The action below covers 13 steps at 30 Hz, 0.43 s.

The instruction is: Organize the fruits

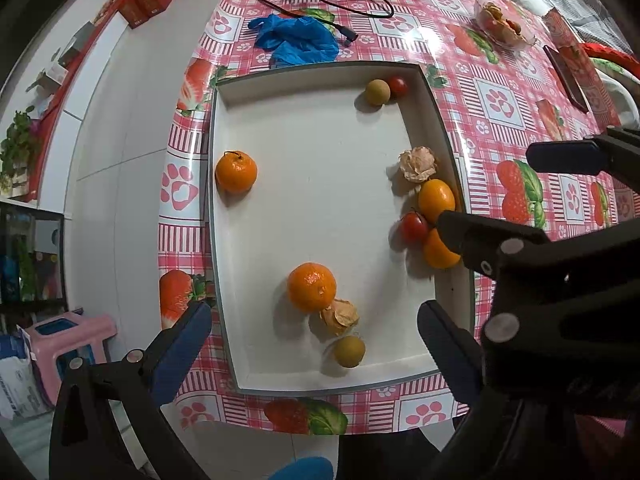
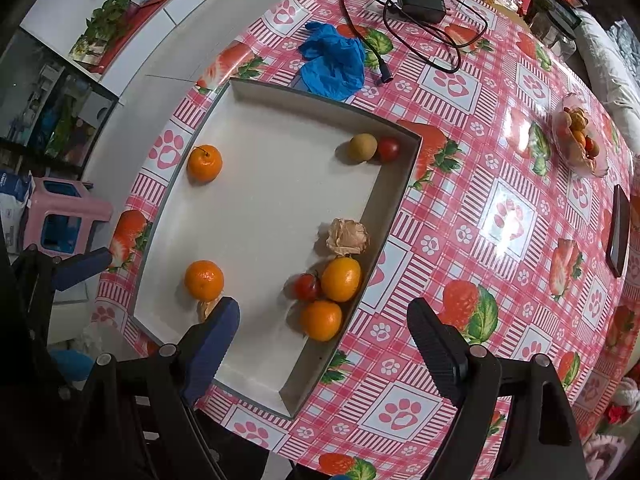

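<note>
Left tool (image 1: 316, 334): spread wide, holding nothing, above the near end of the white tray (image 1: 280, 208).
Right tool (image 2: 324, 330): spread wide, empty, over the tray's right wall.
Fruit under left tool: an orange (image 1: 311, 287), a husked fruit (image 1: 339, 316) and a small brown fruit (image 1: 349, 351), touching in a row.
Fruit under right tool: two oranges (image 2: 341, 279) and a tomato (image 2: 307, 287) against the wall.
Bench (image 2: 460, 208): carries the tray.

You're over a tablecloth (image 1: 500, 104) checked pink and white, printed with red strawberries and pink paw prints. The tray (image 1: 320, 200) is white inside, grey-rimmed. In it, orange tangerines (image 1: 236, 172), red tomatoes (image 1: 414, 227) and tan-yellow longans (image 1: 349, 351). At twelve o'clock, a crumpled blue glove (image 1: 298, 39).
</note>
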Available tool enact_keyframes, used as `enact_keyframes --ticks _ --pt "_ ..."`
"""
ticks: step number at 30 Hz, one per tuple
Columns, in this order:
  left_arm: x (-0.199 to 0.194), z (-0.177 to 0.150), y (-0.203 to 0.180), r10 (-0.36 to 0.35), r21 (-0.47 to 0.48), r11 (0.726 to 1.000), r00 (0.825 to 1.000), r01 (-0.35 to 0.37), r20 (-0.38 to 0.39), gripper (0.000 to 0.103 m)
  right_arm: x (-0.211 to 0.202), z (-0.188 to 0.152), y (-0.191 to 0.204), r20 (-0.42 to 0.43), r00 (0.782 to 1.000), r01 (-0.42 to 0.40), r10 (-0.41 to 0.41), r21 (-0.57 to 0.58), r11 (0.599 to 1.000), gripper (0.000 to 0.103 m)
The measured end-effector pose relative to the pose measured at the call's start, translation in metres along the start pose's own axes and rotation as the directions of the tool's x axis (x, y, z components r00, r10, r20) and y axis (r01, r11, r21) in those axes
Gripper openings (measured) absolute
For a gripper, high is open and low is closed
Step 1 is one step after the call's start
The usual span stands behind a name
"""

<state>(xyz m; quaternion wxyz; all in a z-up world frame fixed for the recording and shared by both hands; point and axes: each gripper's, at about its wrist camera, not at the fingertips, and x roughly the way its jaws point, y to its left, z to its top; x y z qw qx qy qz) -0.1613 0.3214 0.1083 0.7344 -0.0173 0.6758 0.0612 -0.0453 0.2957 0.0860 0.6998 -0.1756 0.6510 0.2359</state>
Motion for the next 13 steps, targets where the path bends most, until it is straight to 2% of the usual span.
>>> enact_keyframes --ticks 7,13 --pt "-0.0001 -0.0022 -0.0011 -0.001 -0.003 1.000 1.000 0.001 -0.002 0.103 0.0016 -0.0013 0.0036 0.000 1.000 0.001 -0.001 -0.013 1.000 0.087" --pt "-0.0046 -0.0034 -0.0022 -0.004 0.007 1.000 0.999 0.004 0.032 0.103 0.0013 -0.0003 0.0026 -0.002 1.000 -0.001 0.001 -0.015 1.000 0.087"
